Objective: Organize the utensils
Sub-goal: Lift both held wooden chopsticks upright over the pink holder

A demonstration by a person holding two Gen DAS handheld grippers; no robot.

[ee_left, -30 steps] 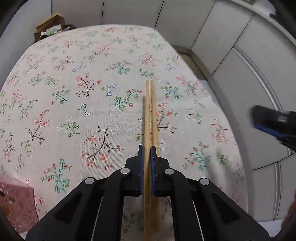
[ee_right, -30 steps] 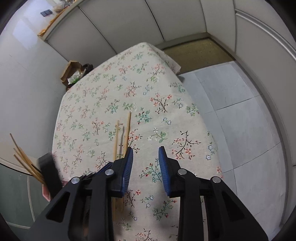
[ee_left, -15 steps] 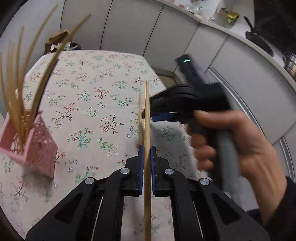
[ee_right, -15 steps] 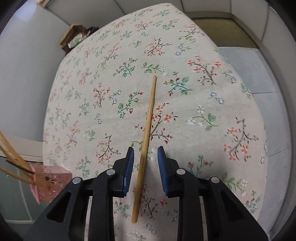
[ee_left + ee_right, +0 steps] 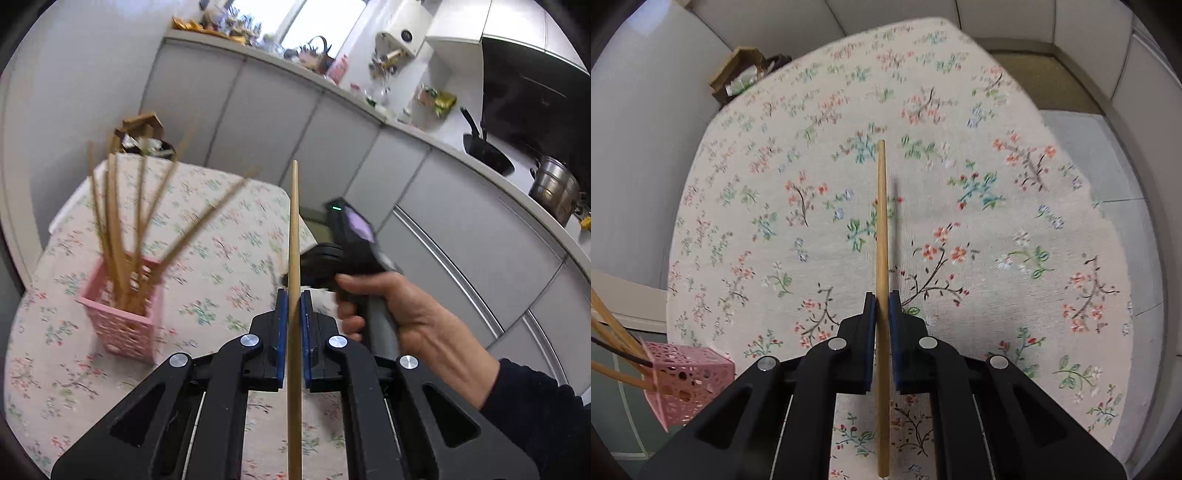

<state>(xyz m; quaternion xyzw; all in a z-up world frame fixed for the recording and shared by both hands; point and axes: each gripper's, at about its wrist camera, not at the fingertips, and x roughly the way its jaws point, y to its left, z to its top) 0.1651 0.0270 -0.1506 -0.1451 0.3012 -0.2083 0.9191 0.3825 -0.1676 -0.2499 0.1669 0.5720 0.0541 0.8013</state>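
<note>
We saw left tool (image 5: 291, 306) pinching chopstick (image 5: 294, 229); right tool (image 5: 882, 306) just closed, pinching second chopstick (image 5: 881, 229) over floral counter (image 5: 997, 221).

Pink holder (image 5: 120, 325) stands left; floral tablecloth (image 5: 997, 229) elsewhere bare.

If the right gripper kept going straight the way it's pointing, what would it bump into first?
Most likely the flowered tablecloth. The right gripper, shut on a thin wooden chopstick, points steeply down at bare cloth. The stick's tip would probably touch first, though depth is hard to judge.
</note>
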